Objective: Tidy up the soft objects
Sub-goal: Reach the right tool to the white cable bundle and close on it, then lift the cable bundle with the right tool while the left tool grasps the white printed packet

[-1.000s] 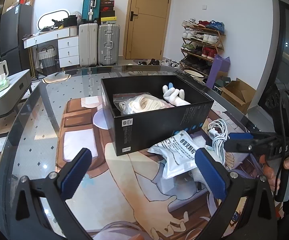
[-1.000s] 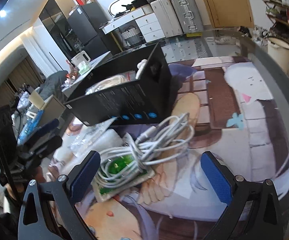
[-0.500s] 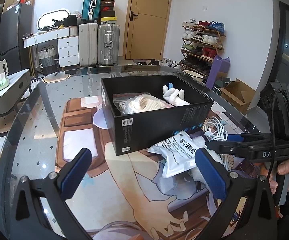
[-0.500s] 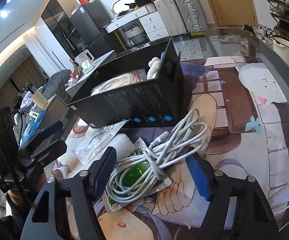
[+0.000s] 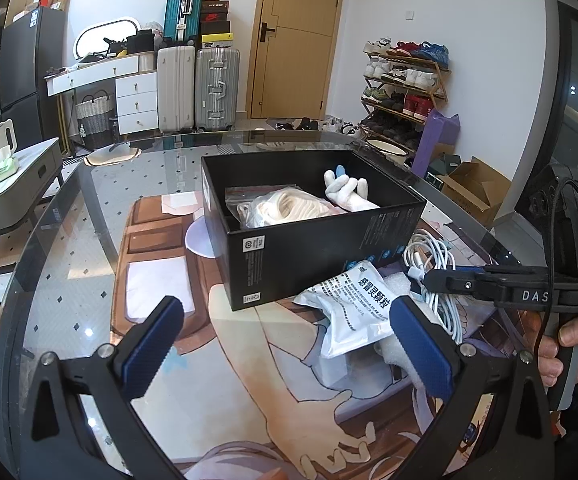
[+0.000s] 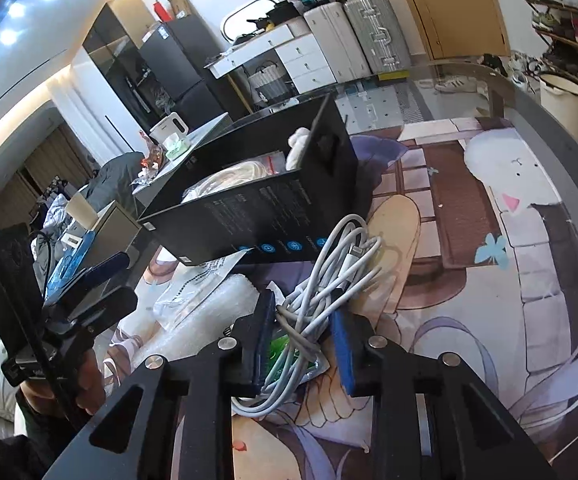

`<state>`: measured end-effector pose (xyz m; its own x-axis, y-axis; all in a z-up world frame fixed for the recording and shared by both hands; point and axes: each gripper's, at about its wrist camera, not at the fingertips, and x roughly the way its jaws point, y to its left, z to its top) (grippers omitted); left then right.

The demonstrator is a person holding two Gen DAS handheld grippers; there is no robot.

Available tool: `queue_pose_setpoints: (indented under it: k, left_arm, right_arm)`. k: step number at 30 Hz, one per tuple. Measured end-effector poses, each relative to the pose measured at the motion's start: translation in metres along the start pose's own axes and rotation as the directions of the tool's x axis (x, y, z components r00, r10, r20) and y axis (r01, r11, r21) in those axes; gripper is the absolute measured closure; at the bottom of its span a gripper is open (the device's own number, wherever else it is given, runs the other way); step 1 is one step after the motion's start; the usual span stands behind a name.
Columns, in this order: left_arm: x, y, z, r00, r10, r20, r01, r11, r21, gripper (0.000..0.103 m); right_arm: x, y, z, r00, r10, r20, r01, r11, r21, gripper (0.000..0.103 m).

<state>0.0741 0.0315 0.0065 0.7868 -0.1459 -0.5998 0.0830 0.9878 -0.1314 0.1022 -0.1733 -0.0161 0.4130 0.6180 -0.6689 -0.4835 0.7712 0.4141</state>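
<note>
A black box [image 5: 321,240] stands on the glass table and holds a bagged cream rope coil [image 5: 285,210] and a white glove [image 5: 345,194]. In front of it lie a white medicine pouch [image 5: 353,304], bubble wrap [image 6: 209,320], a green packet [image 6: 289,360] and a bundle of white cable [image 6: 329,276]. My right gripper [image 6: 303,344] is shut on the white cable bundle; it also shows in the left wrist view [image 5: 445,276]. My left gripper [image 5: 285,348] is open and empty, in front of the box.
The round glass table [image 5: 65,216] has an illustrated mat [image 5: 249,360] on it. Its edge [image 6: 569,128] curves close to the right. Suitcases [image 5: 197,88], a shoe rack [image 5: 405,92] and a side table with a kettle [image 5: 1,140] stand beyond.
My right gripper moved forward over the cable bundle and closed its jaws on it. My left gripper has stayed open and still.
</note>
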Motion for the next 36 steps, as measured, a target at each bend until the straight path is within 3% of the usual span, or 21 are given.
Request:
queue_pose_setpoints:
  k: [17,27,36]
  left_arm:
    - [0.006,-0.015,-0.003,0.999,-0.024,-0.034,0.024,1.000,0.011,0.000]
    - [0.029,-0.022,-0.002,0.992,-0.036,-0.117,0.033,0.999,-0.027,0.000]
    - [0.037,-0.006,-0.007,0.985,-0.051,-0.162,0.031,0.992,-0.122,0.000]
  right_arm:
    - [-0.033,0.009,-0.004,0.996,0.030,0.082,-0.025,0.998,-0.063,0.076]
    - [-0.035,0.012,-0.004,0.996,0.034,0.083,-0.028,0.997,-0.069,0.076]
    - [-0.034,0.010,-0.003,0.996,0.032,0.079,-0.027,0.998,-0.060,0.076]
